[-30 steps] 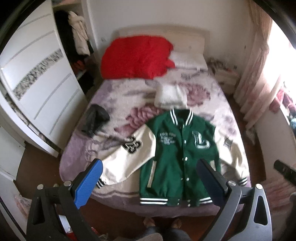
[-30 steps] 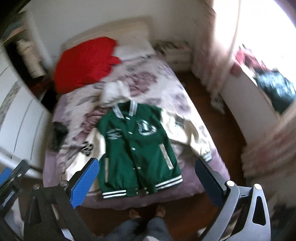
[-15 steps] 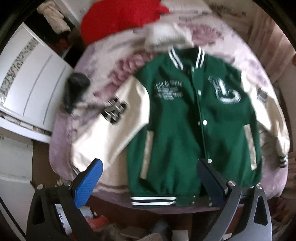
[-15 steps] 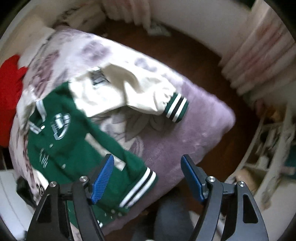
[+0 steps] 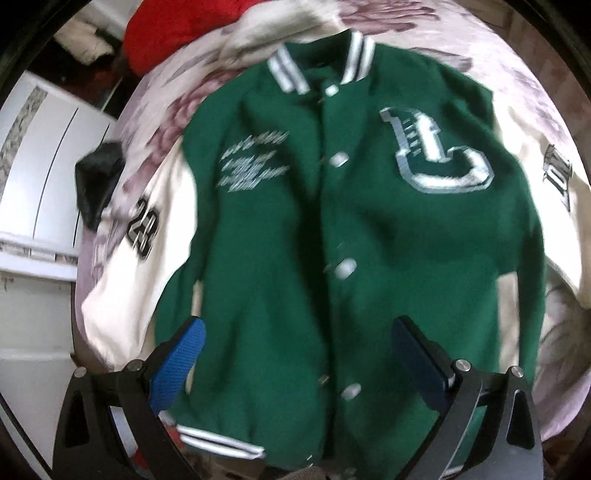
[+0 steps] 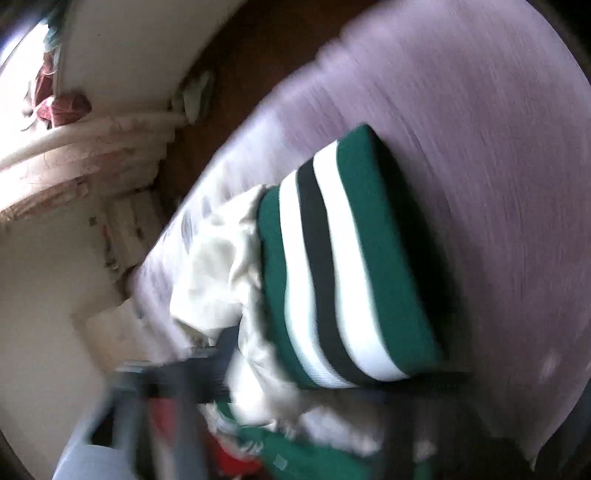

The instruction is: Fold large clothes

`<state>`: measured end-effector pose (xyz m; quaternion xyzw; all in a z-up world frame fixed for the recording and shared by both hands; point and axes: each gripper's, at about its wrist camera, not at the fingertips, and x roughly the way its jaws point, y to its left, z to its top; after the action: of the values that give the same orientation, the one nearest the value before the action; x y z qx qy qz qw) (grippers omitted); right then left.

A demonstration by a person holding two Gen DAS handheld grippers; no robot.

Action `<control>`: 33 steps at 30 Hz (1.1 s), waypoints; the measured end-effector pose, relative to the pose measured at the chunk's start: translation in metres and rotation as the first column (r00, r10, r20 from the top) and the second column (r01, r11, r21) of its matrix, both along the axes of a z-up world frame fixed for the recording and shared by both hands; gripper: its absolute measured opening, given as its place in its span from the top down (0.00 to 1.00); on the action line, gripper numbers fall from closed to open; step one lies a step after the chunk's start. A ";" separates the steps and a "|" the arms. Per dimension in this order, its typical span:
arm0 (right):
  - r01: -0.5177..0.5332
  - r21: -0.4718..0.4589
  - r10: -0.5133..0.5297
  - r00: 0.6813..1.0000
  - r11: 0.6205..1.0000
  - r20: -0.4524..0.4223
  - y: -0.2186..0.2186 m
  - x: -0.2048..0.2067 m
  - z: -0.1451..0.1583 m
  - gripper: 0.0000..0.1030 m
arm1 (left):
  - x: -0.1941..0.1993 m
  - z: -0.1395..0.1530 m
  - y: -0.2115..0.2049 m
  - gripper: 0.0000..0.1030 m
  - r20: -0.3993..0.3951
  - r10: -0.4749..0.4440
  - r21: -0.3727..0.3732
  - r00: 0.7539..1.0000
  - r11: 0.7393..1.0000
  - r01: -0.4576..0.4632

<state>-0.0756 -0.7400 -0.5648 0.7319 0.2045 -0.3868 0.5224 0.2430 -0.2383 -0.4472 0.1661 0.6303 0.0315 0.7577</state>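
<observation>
While a green varsity jacket (image 5: 280,229) lies face-up and buttoned on a bed (image 5: 436,33) with a floral cover, the left hand-held gripper (image 5: 299,354) hangs over its lower front with blue pads spread wide, nothing between them. Cream sleeves spread to either side, one bearing a number patch (it reads 28) and lying beside a dark bundle (image 5: 98,177) at the bed's edge. A red quilt (image 5: 166,29) sits at the bed's head. From the right wrist view, the right hand-held gripper (image 6: 295,387) is badly blurred; its jaws are closing at the striped green-and-white cuff (image 6: 343,269) of a cream sleeve on the lilac blanket (image 6: 480,110), though whether the pads already press on the fabric cannot be told
</observation>
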 end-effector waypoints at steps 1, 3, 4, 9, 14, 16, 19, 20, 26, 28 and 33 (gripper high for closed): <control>-0.008 -0.076 0.006 1.000 0.997 -0.028 -0.011 0.003 0.016 0.79 | 0.004 -0.001 -0.009 0.00 -0.001 -0.010 -0.009 1.000 1.000 0.010; -0.078 -0.218 0.061 0.995 0.973 -0.084 -0.037 0.013 0.035 0.80 | 0.011 -0.003 -0.027 0.00 -0.007 -0.032 -0.035 0.999 0.999 0.032; -0.133 -0.254 0.107 0.988 0.958 -0.116 -0.054 0.020 0.034 0.79 | 0.014 -0.005 -0.037 0.00 -0.009 -0.045 -0.047 0.999 0.998 0.045; -0.170 -0.024 0.167 0.982 0.985 -0.091 -0.107 0.031 -0.036 0.40 | 0.024 -0.021 -0.079 0.00 -0.019 -0.109 -0.072 0.994 0.992 0.107; -0.137 0.049 0.134 0.990 0.989 0.053 -0.108 0.025 -0.088 0.36 | 0.046 -0.049 -0.113 0.00 -0.007 -0.113 -0.076 0.994 0.991 0.112; -0.132 -0.015 0.133 0.989 0.991 0.067 -0.115 0.037 -0.091 0.34 | 0.055 -0.060 -0.120 0.00 0.006 -0.099 -0.068 0.995 0.993 0.100; -0.154 -0.048 0.156 0.987 0.987 0.043 -0.124 0.062 -0.093 0.88 | 0.069 -0.075 -0.127 0.00 0.002 -0.073 -0.060 0.997 0.996 0.073; -0.166 -0.058 0.168 0.985 0.984 0.032 -0.130 0.068 -0.089 0.88 | 0.073 -0.078 -0.128 0.00 -0.007 -0.066 -0.064 0.998 0.996 0.066; -0.247 -0.249 0.263 0.964 0.937 0.034 -0.193 0.137 -0.013 0.90 | 0.094 -0.085 -0.134 0.00 -0.002 -0.045 -0.089 0.999 0.995 0.044; -0.308 -0.292 0.323 0.946 0.906 0.003 -0.204 0.165 0.004 0.90 | 0.102 -0.100 -0.137 0.00 -0.009 -0.044 -0.069 0.999 0.997 0.044; -0.389 -0.334 0.402 0.915 0.859 -0.032 -0.210 0.207 0.031 0.90 | 0.107 -0.138 -0.137 0.00 -0.026 -0.064 -0.056 0.998 0.996 0.062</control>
<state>0.1315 -0.9502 -0.5333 0.5826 0.2714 -0.2860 0.7107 0.3505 -0.3757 -0.5857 0.1651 0.6360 -0.0123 0.7537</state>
